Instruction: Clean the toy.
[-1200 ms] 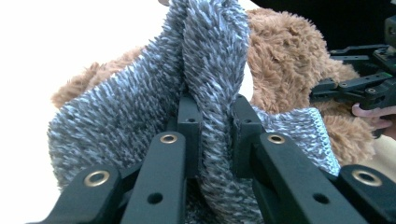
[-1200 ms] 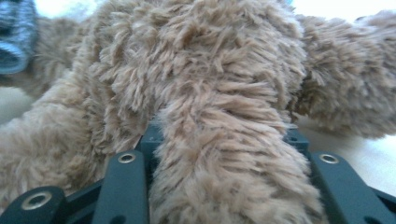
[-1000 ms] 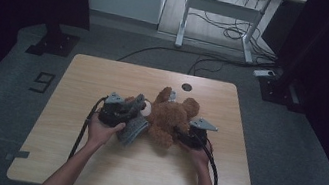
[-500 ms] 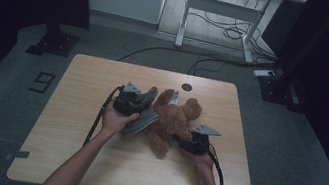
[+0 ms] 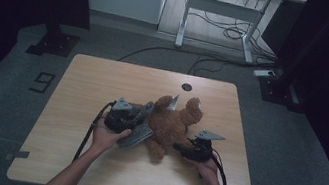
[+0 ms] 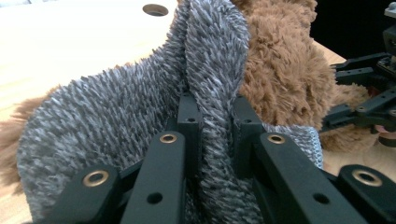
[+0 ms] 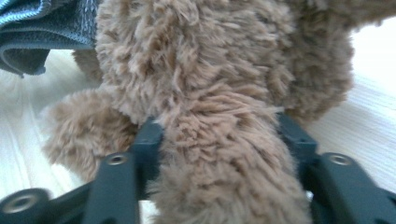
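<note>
- I am clamping the left gripper (image 6: 212,140) on a fold of the grey fuzzy garment (image 6: 116,116), with the fabric pinched tight between its jaws and rising straight up ahead of them.
- I am holding a limb of the brown teddy bear (image 7: 224,154) in the right gripper (image 7: 219,140); both pads are pressing into the fur from either side, and the limb is running along the jaws' own line toward the body.
- From the high view, the left gripper (image 5: 123,118) is sitting at the bear's left flank and the right gripper (image 5: 193,150) at its lower right, so the teddy bear (image 5: 172,124) is lying between my two hands near the middle of the wooden table (image 5: 104,77).
- The garment (image 5: 138,133) is bunching on the bear's left side, closer to my left hand, so I judge that the left gripper is the one to work it along the body while the right keeps the toy steady.
</note>
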